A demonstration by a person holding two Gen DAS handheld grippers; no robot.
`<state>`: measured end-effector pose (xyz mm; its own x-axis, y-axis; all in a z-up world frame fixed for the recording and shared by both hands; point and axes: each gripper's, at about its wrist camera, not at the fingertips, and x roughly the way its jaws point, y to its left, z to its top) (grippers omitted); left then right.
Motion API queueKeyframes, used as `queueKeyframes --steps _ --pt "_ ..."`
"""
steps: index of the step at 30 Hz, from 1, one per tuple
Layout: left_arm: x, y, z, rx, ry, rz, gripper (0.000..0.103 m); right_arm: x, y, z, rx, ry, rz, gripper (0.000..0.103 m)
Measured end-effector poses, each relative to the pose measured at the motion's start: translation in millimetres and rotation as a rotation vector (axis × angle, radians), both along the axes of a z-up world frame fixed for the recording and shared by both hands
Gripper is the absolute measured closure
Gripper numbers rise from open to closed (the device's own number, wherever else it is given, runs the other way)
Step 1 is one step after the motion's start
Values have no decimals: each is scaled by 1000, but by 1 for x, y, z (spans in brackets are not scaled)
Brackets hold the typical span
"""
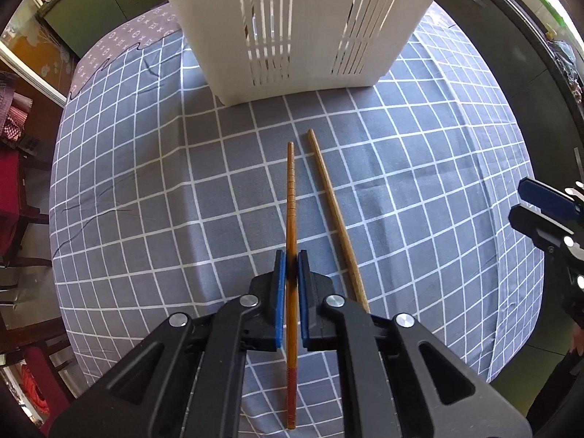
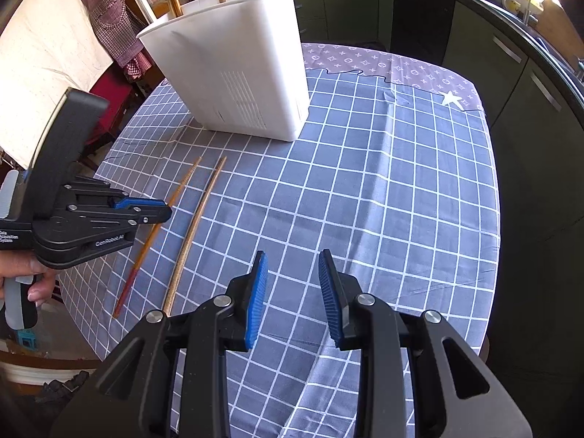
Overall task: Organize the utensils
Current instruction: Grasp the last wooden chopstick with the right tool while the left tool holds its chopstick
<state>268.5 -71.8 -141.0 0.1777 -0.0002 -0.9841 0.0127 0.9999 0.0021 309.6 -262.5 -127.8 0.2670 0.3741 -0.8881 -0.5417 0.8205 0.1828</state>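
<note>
Orange-brown wood sits clamped between the blue pads of the left gripper (image 1: pixel 292 259): the ridged chopstick (image 1: pixel 291 197) with the red end is pinched partway along its length, its far tip pointing toward the white utensil holder (image 1: pixel 292 29) on the checked tablecloth (image 1: pixel 146 182). A paler chopstick (image 1: pixel 335 219) lies just beside it on the cloth, untouched. The right gripper (image 2: pixel 293 277) hangs over bare cloth with its jaws partly apart and nothing between them.

The pinch looks off-centre, so on the lift the long end could swing down and twist in the pads, or the stick could slip out altogether. A tilted stick might also catch the holder's rim instead of dropping in. The neighbouring chopstick is close enough to be nudged and rolled.

From the left wrist view the holder's top is cut off, so its opening cannot be seen there; the right wrist view shows several wooden handles and what may be a spoon bowl standing in it, though that part is small and glary
</note>
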Motion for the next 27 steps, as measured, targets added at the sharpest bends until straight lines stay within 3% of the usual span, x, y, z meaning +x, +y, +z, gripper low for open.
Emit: queueKeyframes --steps 6,13,15,27 --pt "-21 7 43 -30 -121 -23 97 1 15 -9 -29 37 2 74" --pt "-52 32 89 -57 -277 -49 97 -3 66 -27 -68 96 54 74" --pt "-54 44 93 -68 -304 -52 97 -3 82 -31 -77 115 67 78" --pt "-69 56 102 -115 -340 -77 97 3 142 -48 -157 162 57 81"
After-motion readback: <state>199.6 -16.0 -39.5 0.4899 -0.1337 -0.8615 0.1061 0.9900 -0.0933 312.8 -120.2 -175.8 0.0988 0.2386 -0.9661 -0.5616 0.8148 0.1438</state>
